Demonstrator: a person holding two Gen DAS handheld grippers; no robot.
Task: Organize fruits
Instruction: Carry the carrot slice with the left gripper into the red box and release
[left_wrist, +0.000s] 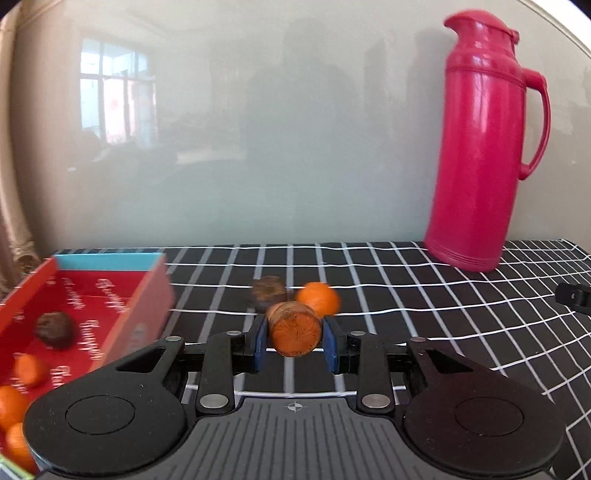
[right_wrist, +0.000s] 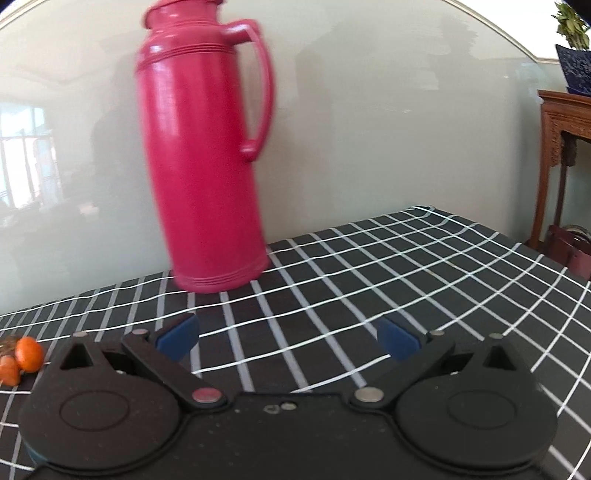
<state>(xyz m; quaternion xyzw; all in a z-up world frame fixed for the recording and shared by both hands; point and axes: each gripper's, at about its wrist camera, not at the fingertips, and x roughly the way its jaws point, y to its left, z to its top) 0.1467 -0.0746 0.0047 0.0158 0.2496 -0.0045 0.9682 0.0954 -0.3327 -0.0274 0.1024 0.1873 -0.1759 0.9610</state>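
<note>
My left gripper (left_wrist: 295, 341) clamps an orange fruit (left_wrist: 294, 334) above the checked cloth (left_wrist: 424, 314) — just right of the red box (left_wrist: 147, 291). My right gripper (right_wrist: 288, 338) gapes wide — nothing between its pads.

flask (left_wrist: 484, 147): pink | cloth (left_wrist: 424, 295): black, white grid | box (left_wrist: 92, 295): red | fruit (left_wrist: 318, 298): orange

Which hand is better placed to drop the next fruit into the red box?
Left. Its gripper is shut on an orange fruit, with the red box close beside it. The right gripper is open and empty, facing the pink thermos.
</note>
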